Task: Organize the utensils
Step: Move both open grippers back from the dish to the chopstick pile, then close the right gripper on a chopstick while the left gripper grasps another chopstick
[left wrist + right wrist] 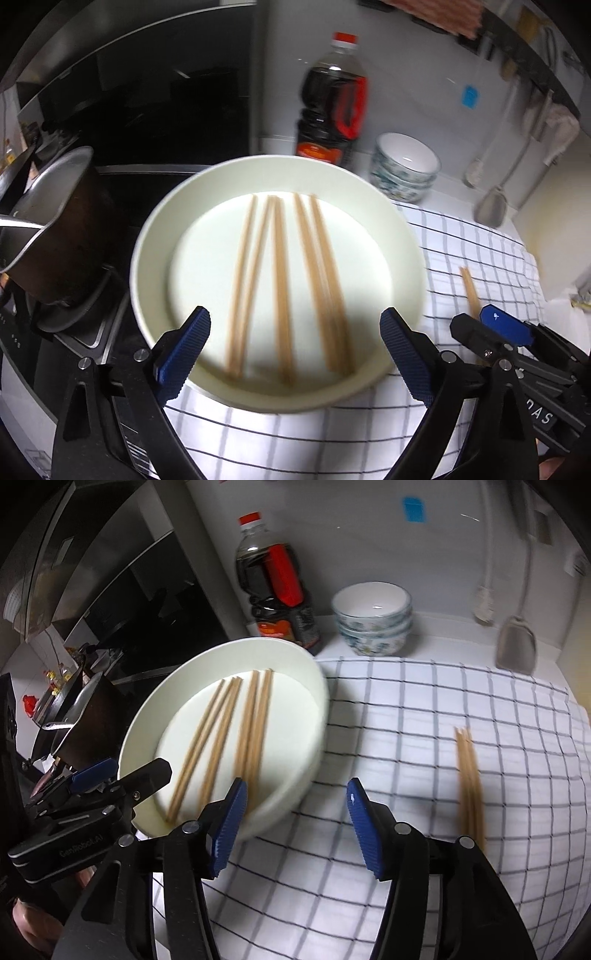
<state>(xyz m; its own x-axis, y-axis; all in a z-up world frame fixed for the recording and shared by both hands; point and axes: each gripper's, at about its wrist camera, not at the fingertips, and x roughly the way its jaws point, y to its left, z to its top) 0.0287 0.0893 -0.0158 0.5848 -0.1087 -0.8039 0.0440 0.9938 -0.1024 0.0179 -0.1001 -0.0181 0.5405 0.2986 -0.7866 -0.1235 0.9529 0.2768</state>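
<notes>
Both your left gripper (295,354) and right gripper (297,821) are spread, holding nothing. Those chopsticks on the cloth (469,782) look light, stiff and probably roll-prone, so pinch the bundle mid-length.

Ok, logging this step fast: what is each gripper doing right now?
Left gripper: open wide, holding nothing, above the plate.
Right gripper: open, holding nothing, above the checked cloth.
</notes>
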